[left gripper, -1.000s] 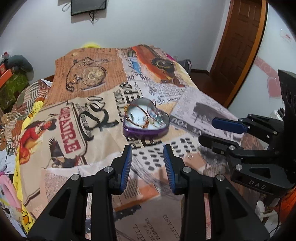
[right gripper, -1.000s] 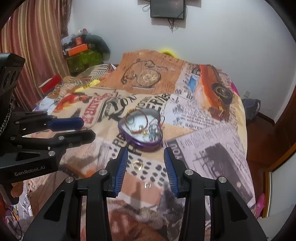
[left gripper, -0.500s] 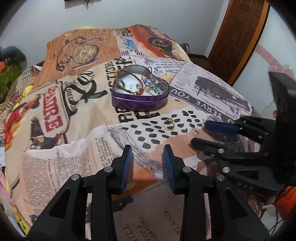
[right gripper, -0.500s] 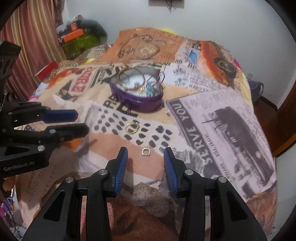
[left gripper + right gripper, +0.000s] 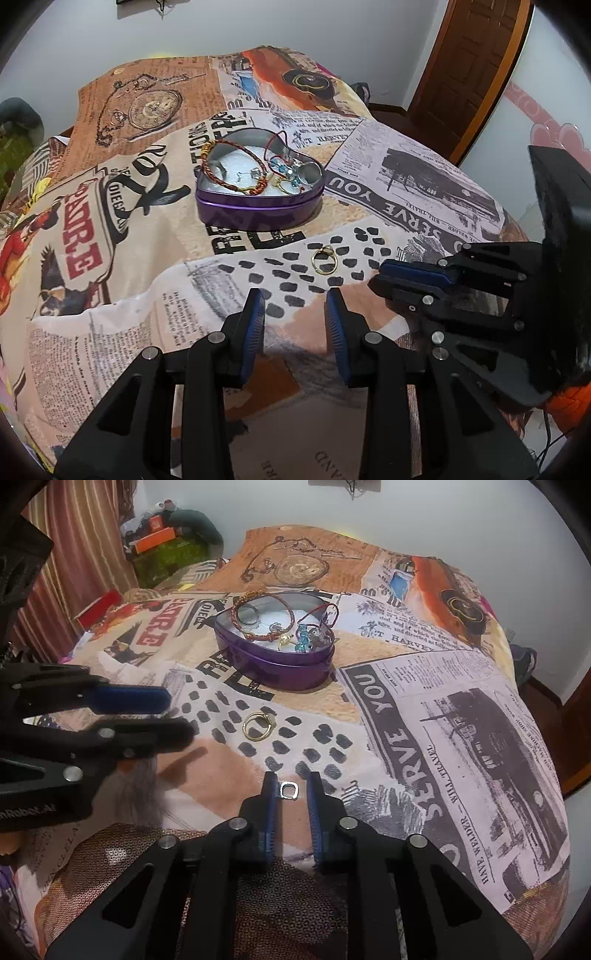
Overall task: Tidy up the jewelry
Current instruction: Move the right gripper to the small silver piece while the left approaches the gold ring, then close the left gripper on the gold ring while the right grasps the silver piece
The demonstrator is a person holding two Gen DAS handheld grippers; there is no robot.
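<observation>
A small silver ring (image 5: 289,790) lies on the printed bedspread, pinched between the tips of my right gripper (image 5: 291,781), whose jaws have drawn in narrow around it. In the left wrist view the right gripper (image 5: 376,275) hides that ring. A gold ring (image 5: 324,260) (image 5: 258,726) lies loose on the black-dotted patch, just beyond both grippers. Behind it stands a purple heart-shaped tin (image 5: 258,214) (image 5: 280,668) holding braided bracelets, a red cord and blue beads. My left gripper (image 5: 295,299) (image 5: 181,718) hovers open over the cloth with nothing between its fingers.
The bedspread (image 5: 110,332) covers a bed that drops away at the right edge. A wooden door (image 5: 469,74) is at the far right. Striped curtains (image 5: 74,572) and a cluttered shelf with boxes (image 5: 166,542) stand at the far left.
Both grippers came down closer to the bedspread. The right gripper's jaws narrowed from wide apart to close around the small silver ring. The left gripper's gap stayed the same.
</observation>
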